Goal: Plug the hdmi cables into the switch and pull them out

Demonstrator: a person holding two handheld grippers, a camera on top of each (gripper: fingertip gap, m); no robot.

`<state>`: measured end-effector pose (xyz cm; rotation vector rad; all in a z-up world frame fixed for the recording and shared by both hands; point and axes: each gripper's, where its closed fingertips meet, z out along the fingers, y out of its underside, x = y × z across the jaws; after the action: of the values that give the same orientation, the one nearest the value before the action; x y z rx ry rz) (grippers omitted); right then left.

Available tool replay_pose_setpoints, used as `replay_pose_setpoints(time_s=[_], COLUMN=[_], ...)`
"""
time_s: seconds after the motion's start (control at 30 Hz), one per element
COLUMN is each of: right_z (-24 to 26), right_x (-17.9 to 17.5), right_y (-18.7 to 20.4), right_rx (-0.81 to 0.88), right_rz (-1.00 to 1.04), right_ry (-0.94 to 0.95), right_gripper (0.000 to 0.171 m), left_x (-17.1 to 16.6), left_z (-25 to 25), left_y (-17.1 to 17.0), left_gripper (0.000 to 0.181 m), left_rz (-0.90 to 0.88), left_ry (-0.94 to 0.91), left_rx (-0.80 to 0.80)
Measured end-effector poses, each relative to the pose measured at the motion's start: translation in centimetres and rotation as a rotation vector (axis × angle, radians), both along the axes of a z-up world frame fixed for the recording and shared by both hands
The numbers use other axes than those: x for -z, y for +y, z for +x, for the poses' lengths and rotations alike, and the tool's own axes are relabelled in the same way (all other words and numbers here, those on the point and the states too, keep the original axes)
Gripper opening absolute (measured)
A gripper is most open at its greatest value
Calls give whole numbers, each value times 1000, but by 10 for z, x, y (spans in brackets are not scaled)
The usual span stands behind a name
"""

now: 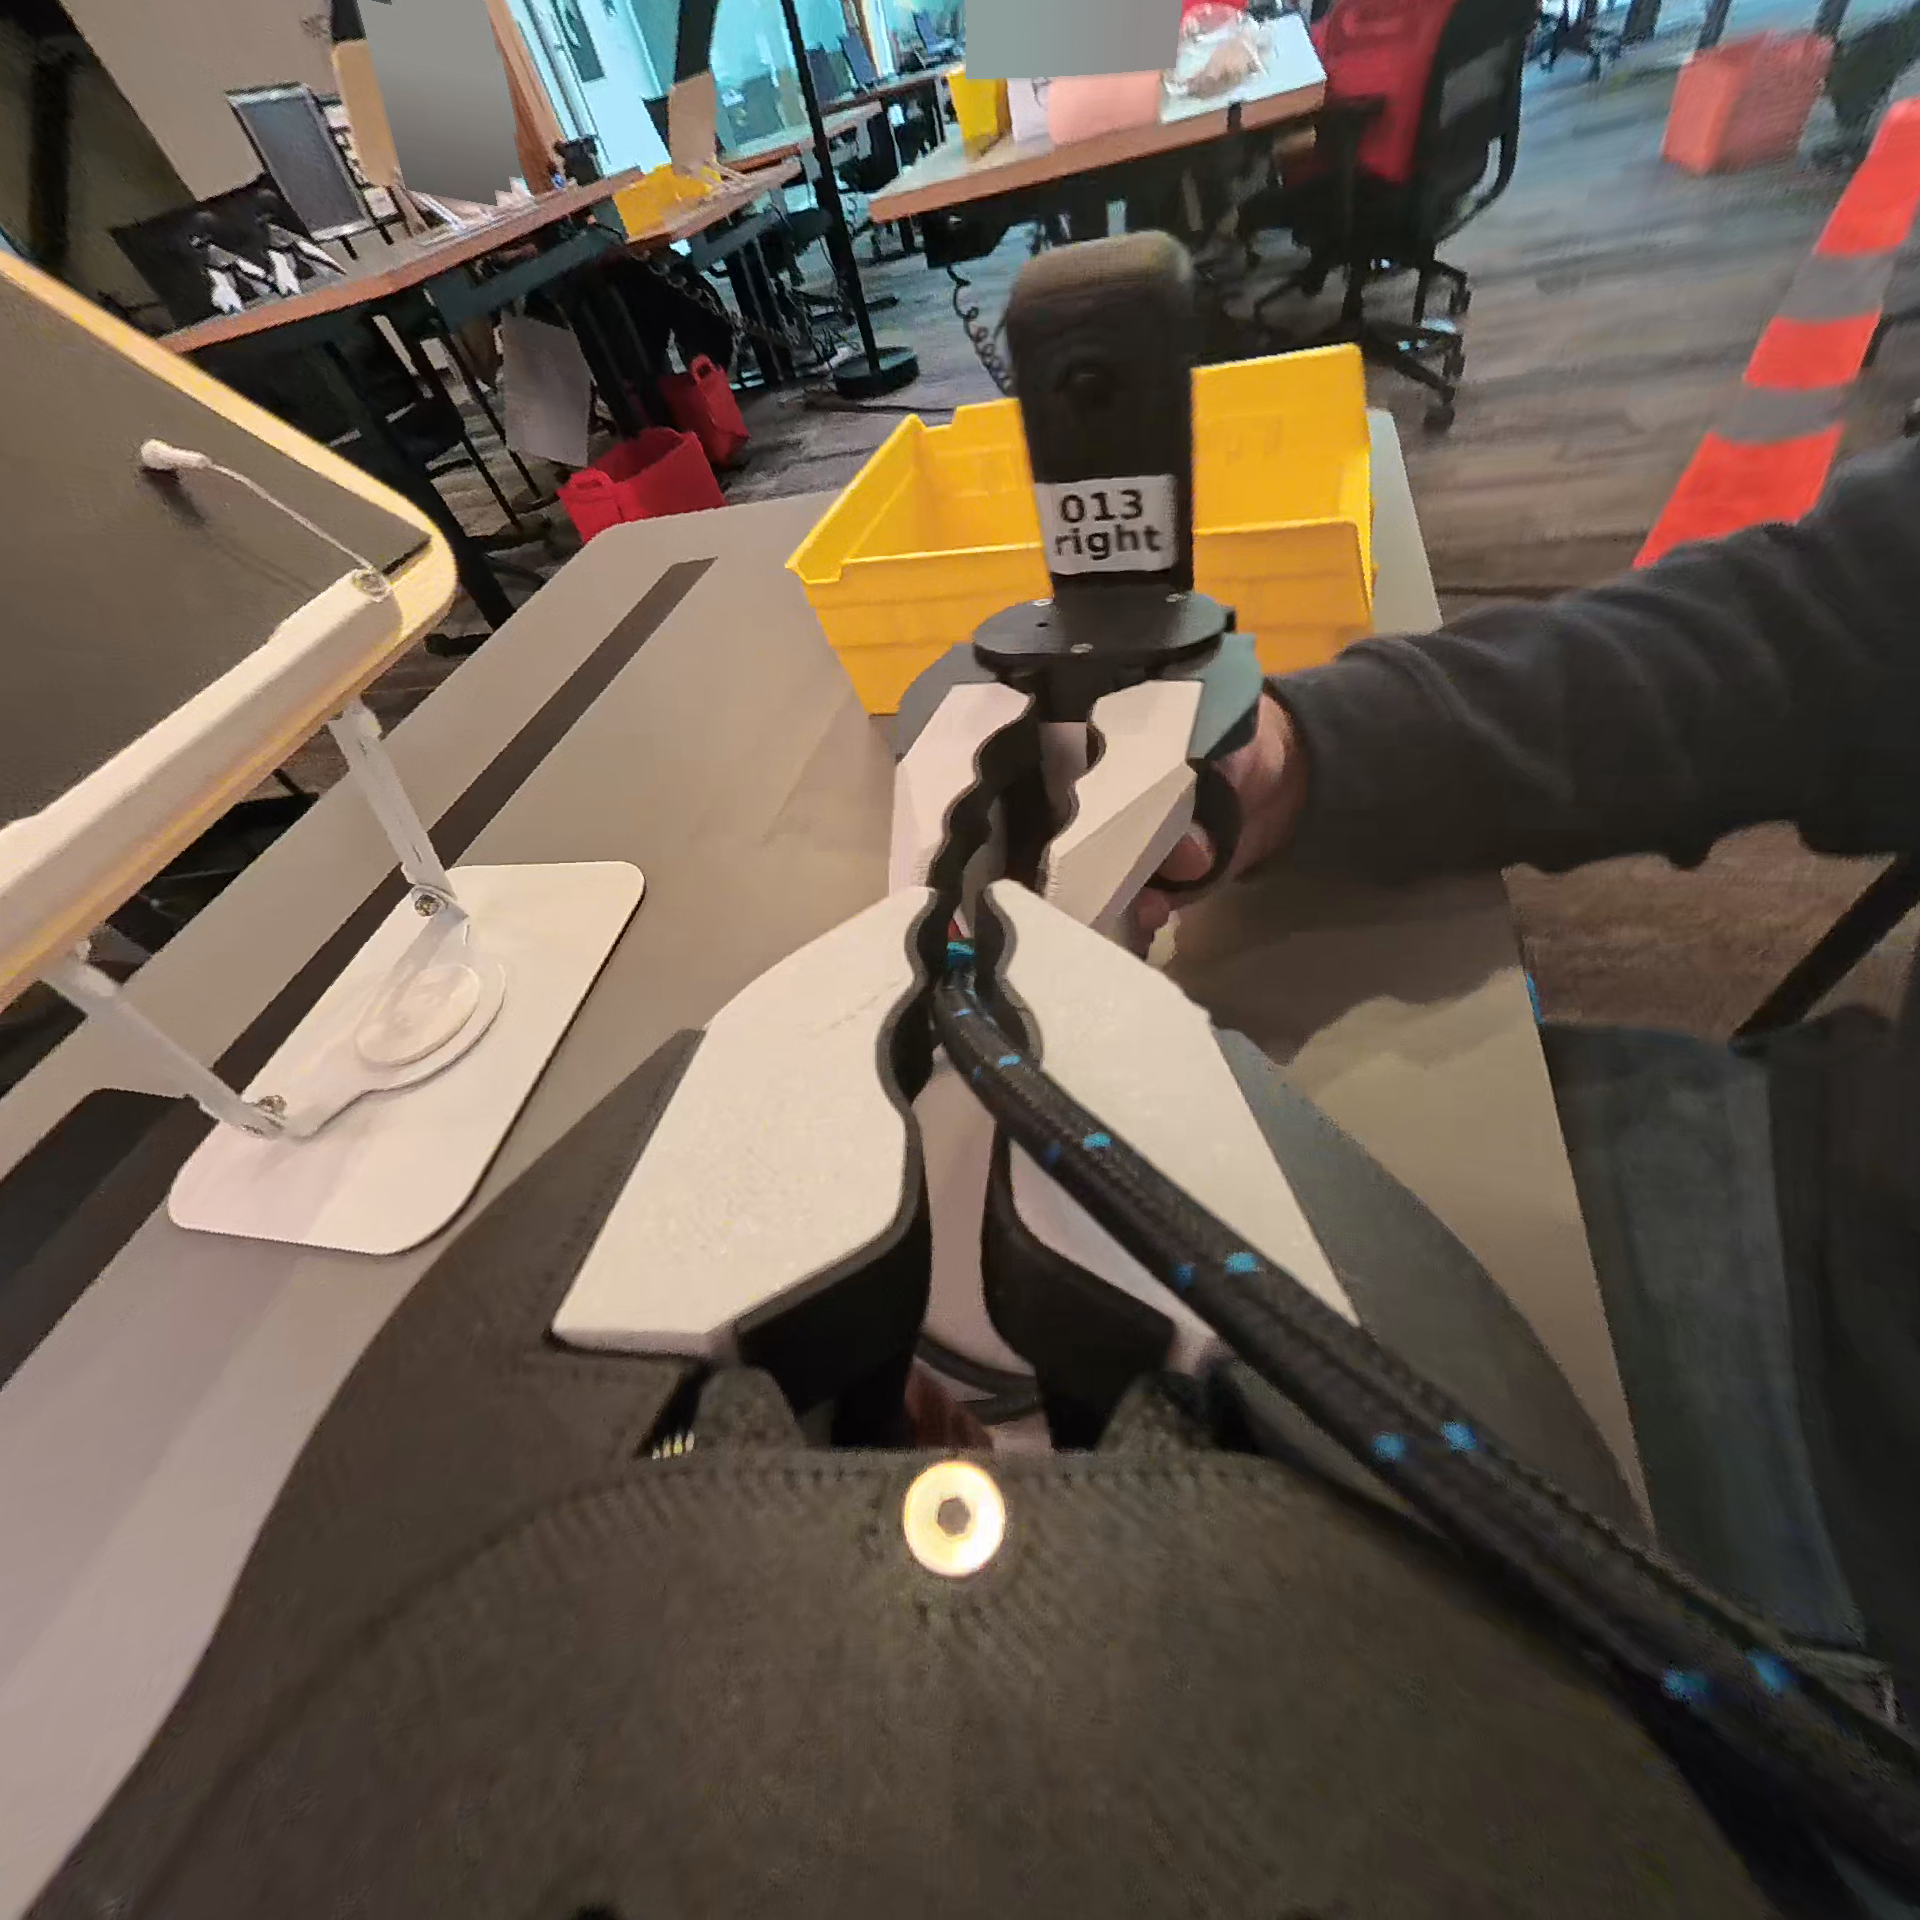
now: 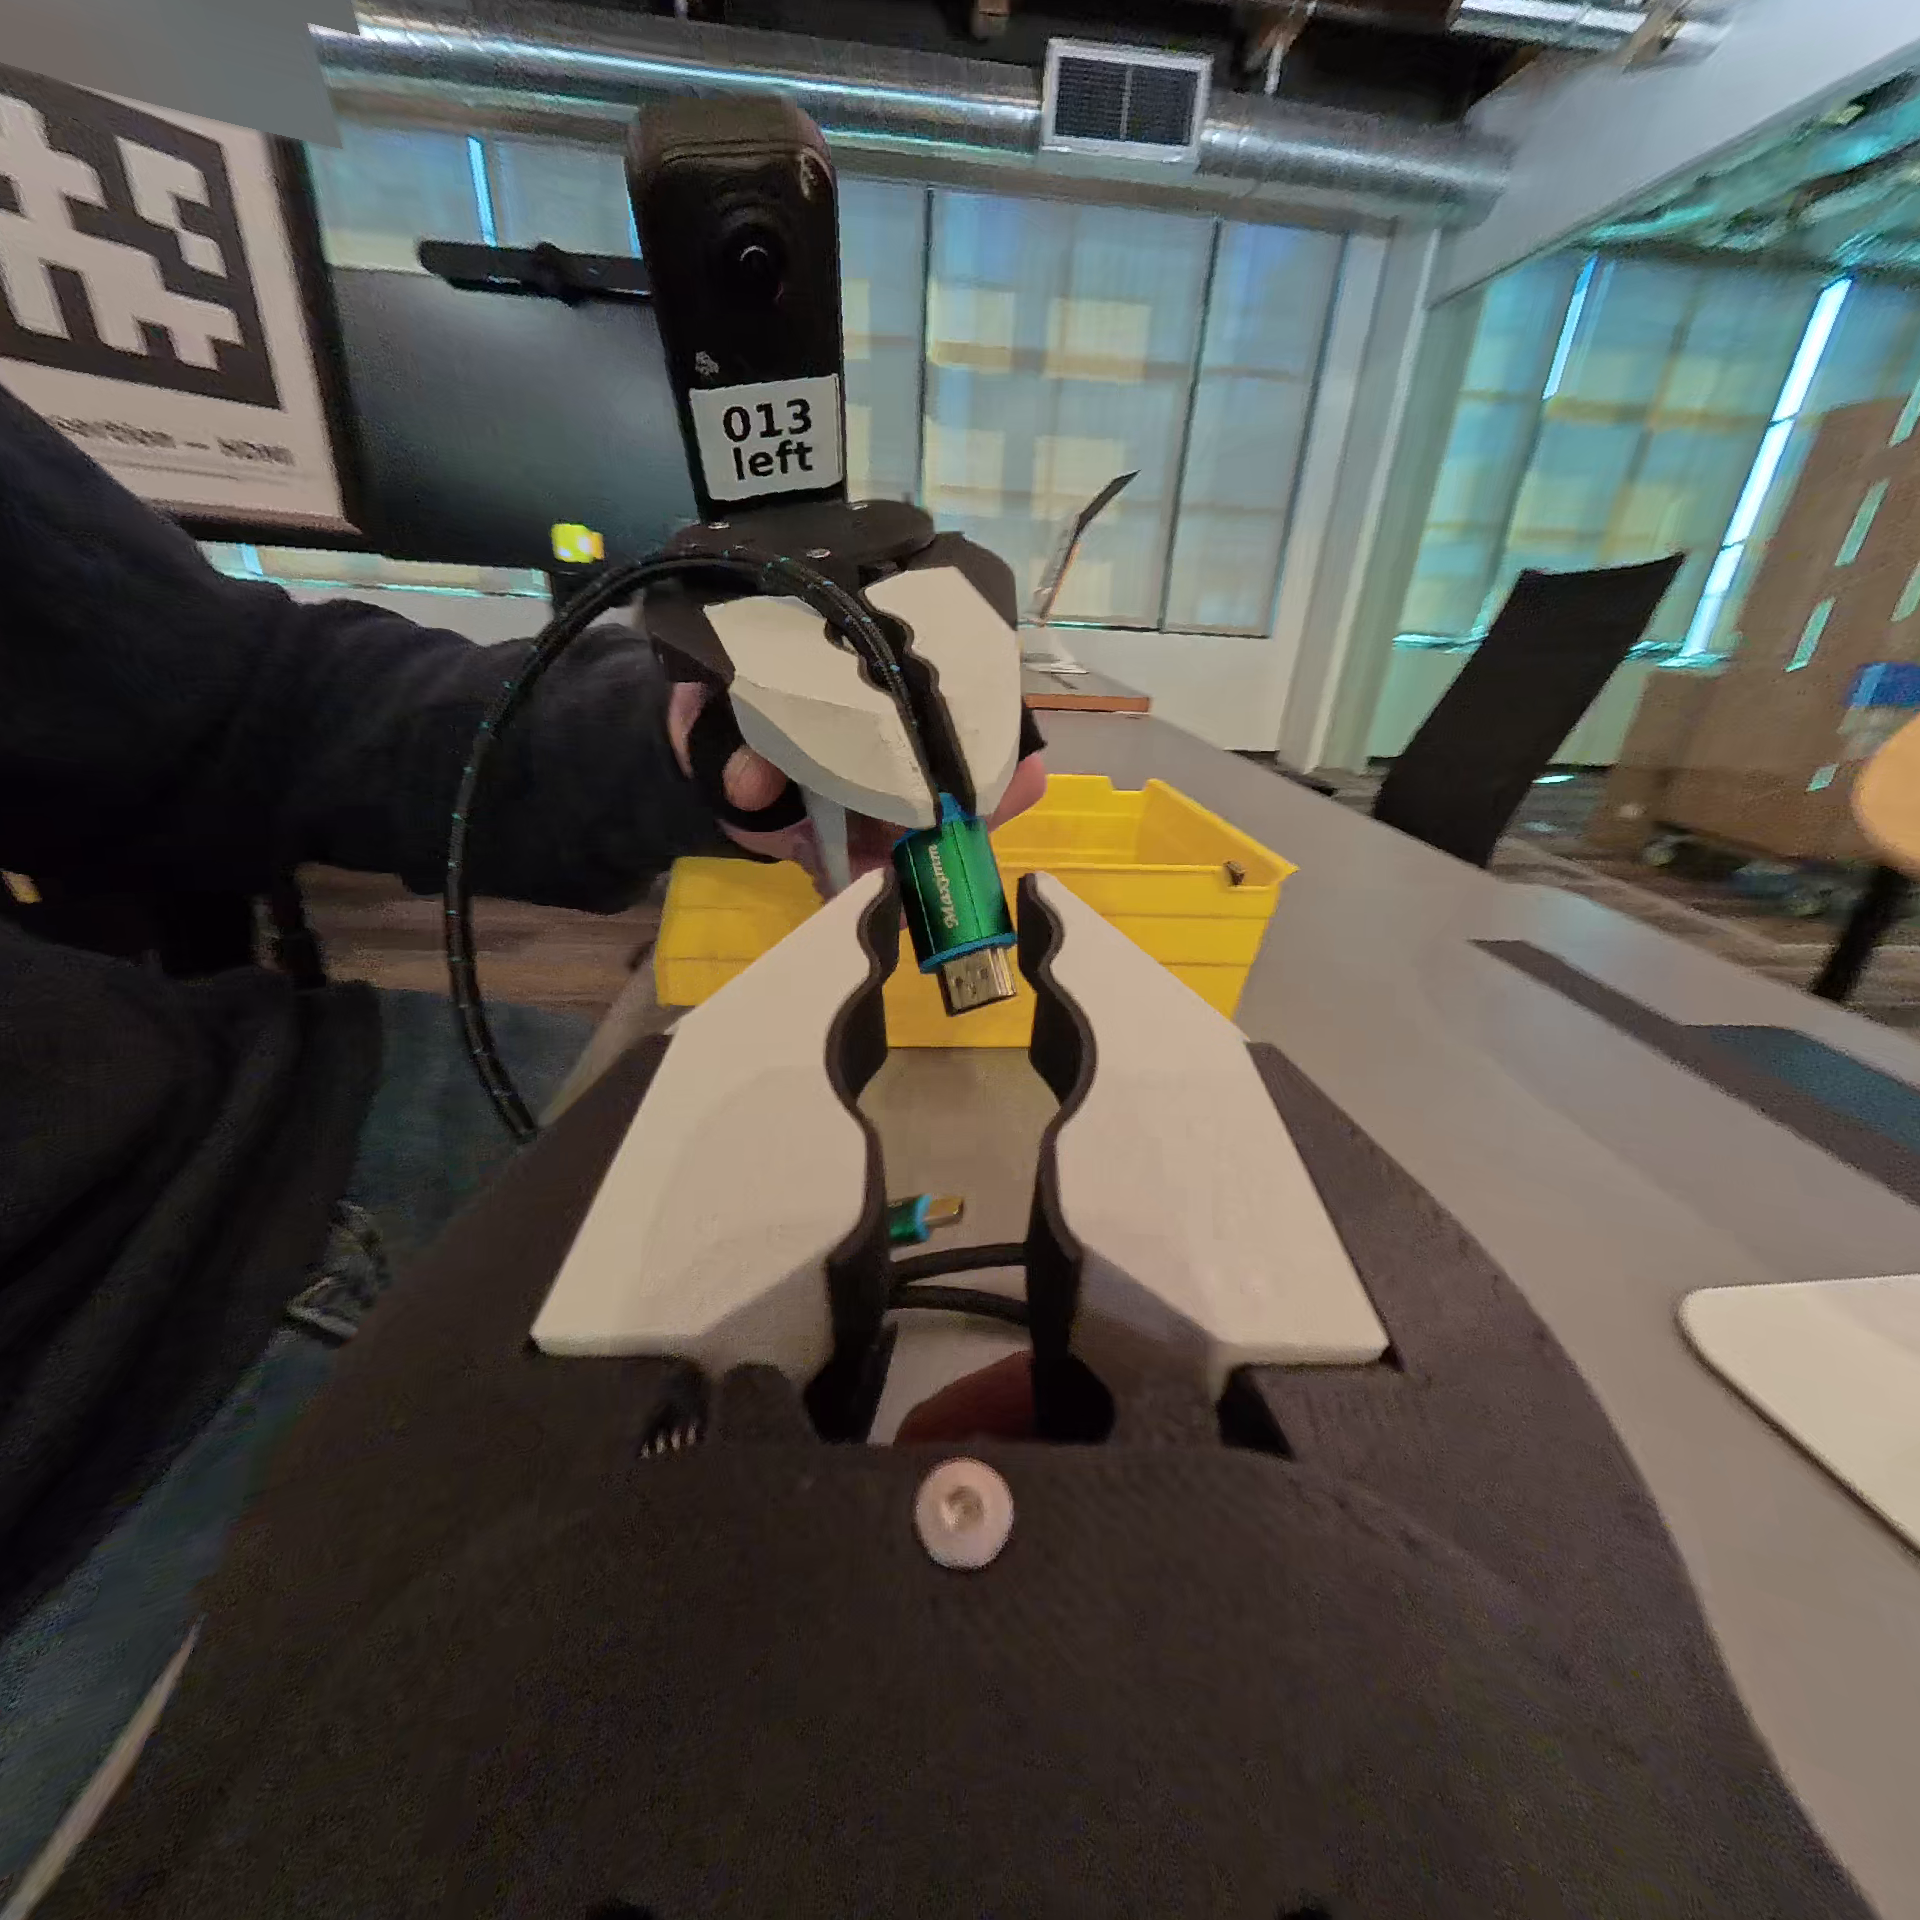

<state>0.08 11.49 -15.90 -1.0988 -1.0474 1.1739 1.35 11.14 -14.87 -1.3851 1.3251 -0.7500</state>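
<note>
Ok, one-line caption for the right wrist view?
Left gripper holds a braided HDMI cable, its green plug hanging between the right gripper's open jaws.

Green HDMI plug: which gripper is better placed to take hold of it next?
Right, probably. The right gripper is open, its fingers flanking the green HDMI plug. The left gripper is shut on the braided cable just behind the plug.

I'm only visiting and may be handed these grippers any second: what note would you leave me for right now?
Left gripper: shut on the braided HDMI cable just behind its green plug, held in the air.
Right gripper: open, fingertips either side of that plug, not gripping.
A second plug lies on the grey table.
The switch is not in view, so nothing is seen plugged in. Still to do: plug in and pull out.
</note>
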Motion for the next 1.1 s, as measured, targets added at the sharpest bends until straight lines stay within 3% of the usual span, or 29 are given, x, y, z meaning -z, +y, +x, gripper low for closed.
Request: replay_pose_setpoints(time_s=[0.23,0.37,0.63,0.77,1.1], right_z=[-2,-2,4,4,1], right_x=[3,-1,-10,-9,5], right_y=[3,4,-8,-12,-18], right_rx=[163,200,56,11,-68], right_rz=[227,271,153,125,76], right_ry=[-74,-66,17,6,-101], right_gripper=[27,20,18,18,18], left_x=[-6,-10,-17,-15,1], left_z=[1,4,7,8,3], left_y=[5,4,-5,-10,-18], left_gripper=[4,4,4,5,37], left_rz=[-155,-257,-317,-259,63], left_ry=[-91,-152,-241,-192,96], left_rx=[-32,-31,27,48,63])
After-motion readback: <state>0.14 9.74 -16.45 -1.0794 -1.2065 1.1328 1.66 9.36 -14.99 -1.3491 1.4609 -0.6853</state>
